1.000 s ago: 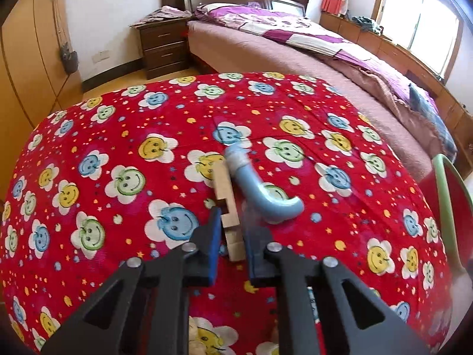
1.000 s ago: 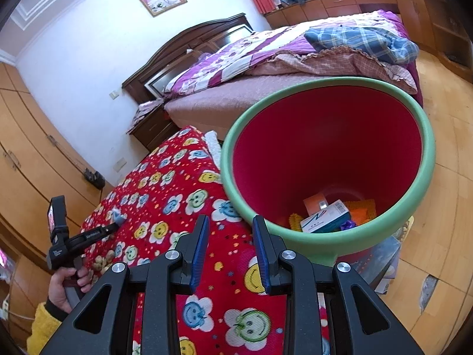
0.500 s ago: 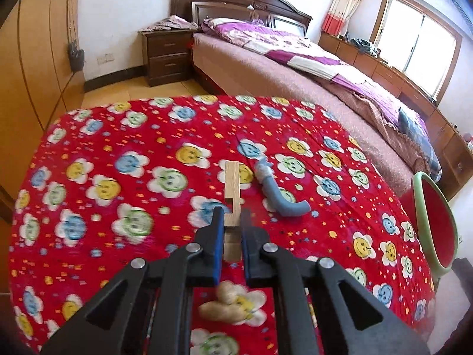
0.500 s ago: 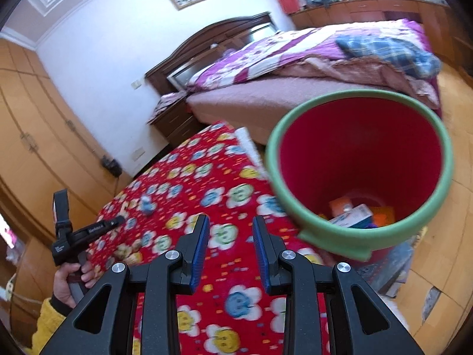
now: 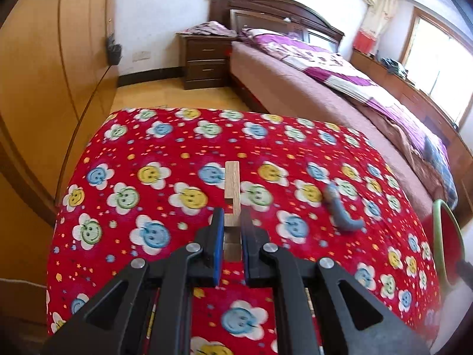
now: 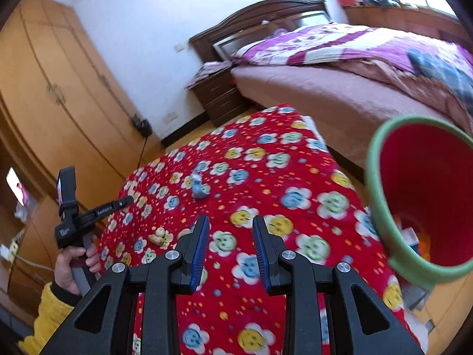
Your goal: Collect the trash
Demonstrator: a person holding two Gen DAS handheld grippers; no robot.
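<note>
My left gripper point(image 5: 231, 223) is shut on a notched wooden block point(image 5: 231, 190) and holds it above the red smiley-flower tablecloth point(image 5: 165, 207). A grey-blue bent pipe piece point(image 5: 340, 211) lies on the cloth to the right of it; it also shows in the right wrist view point(image 6: 197, 188). My right gripper point(image 6: 231, 242) is open and empty over the cloth point(image 6: 295, 207). The red bin with a green rim point(image 6: 381, 207) stands at the right, with packets inside. The left gripper point(image 6: 124, 199) also shows at the far left of the right wrist view.
Peanut shells point(image 6: 161, 236) lie on the cloth near the left hand. The bin's rim point(image 5: 440, 236) shows at the table's right edge. A bed point(image 5: 325, 94), a nightstand point(image 5: 204, 62) and wooden wardrobes point(image 5: 44, 74) surround the table.
My left gripper has lifted the wooden block off the cloth and pulled back from the pipe piece. My right gripper has swung left, away from the bin, toward the table.
</note>
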